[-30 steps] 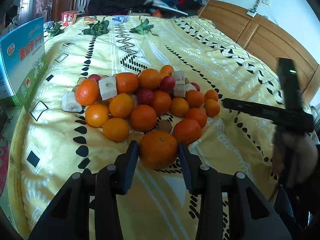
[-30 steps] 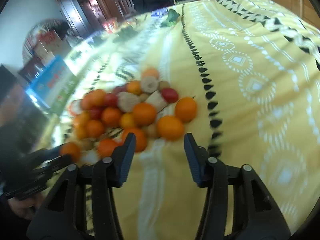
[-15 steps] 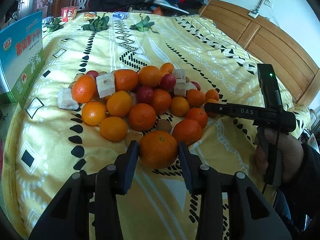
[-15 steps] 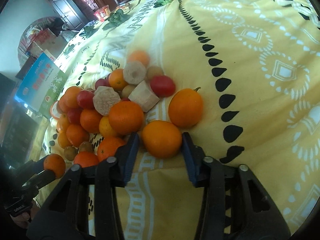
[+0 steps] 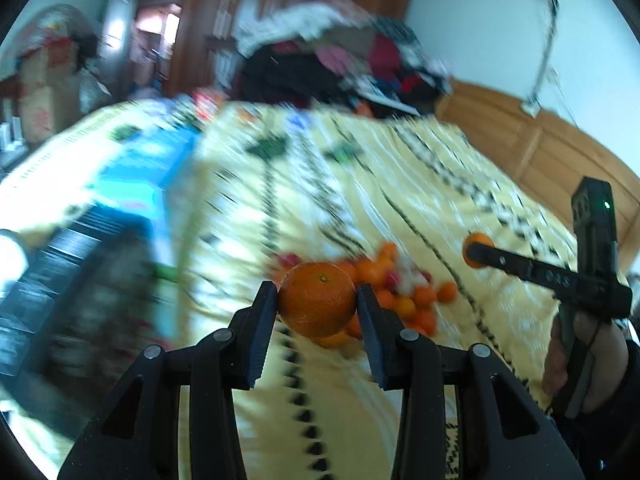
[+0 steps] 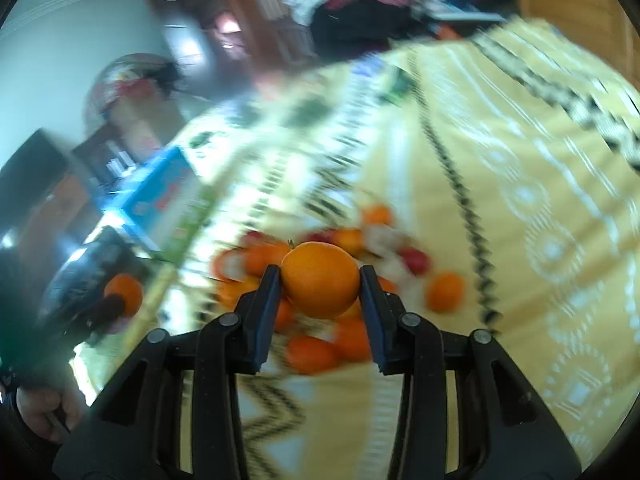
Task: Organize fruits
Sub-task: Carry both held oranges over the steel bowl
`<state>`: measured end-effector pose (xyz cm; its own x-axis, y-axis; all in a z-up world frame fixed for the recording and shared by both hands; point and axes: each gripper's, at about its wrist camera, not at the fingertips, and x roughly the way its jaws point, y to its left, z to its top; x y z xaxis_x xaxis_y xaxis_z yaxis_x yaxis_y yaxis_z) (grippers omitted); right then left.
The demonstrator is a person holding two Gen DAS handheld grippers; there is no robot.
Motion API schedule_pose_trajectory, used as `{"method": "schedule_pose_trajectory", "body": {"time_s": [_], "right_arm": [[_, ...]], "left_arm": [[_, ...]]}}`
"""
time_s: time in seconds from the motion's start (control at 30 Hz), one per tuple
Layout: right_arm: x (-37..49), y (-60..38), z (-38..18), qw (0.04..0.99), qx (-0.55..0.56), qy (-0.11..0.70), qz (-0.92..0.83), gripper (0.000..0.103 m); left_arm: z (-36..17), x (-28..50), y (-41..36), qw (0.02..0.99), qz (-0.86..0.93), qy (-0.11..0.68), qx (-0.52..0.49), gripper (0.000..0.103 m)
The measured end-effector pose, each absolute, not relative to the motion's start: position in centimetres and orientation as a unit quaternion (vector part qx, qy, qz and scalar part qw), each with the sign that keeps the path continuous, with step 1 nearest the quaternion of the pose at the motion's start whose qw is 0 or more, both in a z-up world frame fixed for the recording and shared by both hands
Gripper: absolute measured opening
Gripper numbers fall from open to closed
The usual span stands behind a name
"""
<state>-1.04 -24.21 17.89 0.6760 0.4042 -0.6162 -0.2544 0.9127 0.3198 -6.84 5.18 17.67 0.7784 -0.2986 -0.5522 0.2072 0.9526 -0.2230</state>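
We have an orange in each tool. The left tool [image 5: 316, 304] pinches a dimpled orange [image 5: 317, 299] across its middle, pads on opposite sides, stem scar facing the camera. The right tool [image 6: 320, 286] has just been closing and now pinches a smoother orange [image 6: 320, 279] the same way, its stem end up. Both fruits hang clear of the bed [image 5: 460, 184], above the pile [image 6: 344, 320] of oranges, red fruits and pale chunks lying on the yellow cover. From the left view the right tool shows off to the side with its orange at the tip.

We judge these oranges light and firm but with some give: the rind grips the ribbed pads well, yet hard squeezing would bruise it. A round fruit can roll out if held off-centre, so the widest girth, as now, is the place to hold. Where the oranges should go we cannot tell; the surroundings are blurred.
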Motion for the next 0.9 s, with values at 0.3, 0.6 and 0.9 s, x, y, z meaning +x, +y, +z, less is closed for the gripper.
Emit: {"method": "schedule_pose_trajectory", "body": {"time_s": [0.3, 0.6, 0.9], "right_arm": [[-1.8, -7.7, 23.8, 0.887, 0.036, 0.319, 0.333, 0.04], [-2.5, 9.3, 24.9, 0.829, -0.023, 0.331, 0.45, 0.04], [-3.7, 20.4, 22.3, 0.78, -0.065, 0.39, 0.485, 0.04]], "left_arm": [[22.6, -12.0, 21.2, 0.96, 0.033, 0.255, -0.111, 0.042], [20.5, -15.3, 35.8, 0.935, 0.161, 0.273, -0.16, 0.042], [15.7, -15.7, 40.8, 0.91, 0.191, 0.318, -0.186, 0.042]]}}
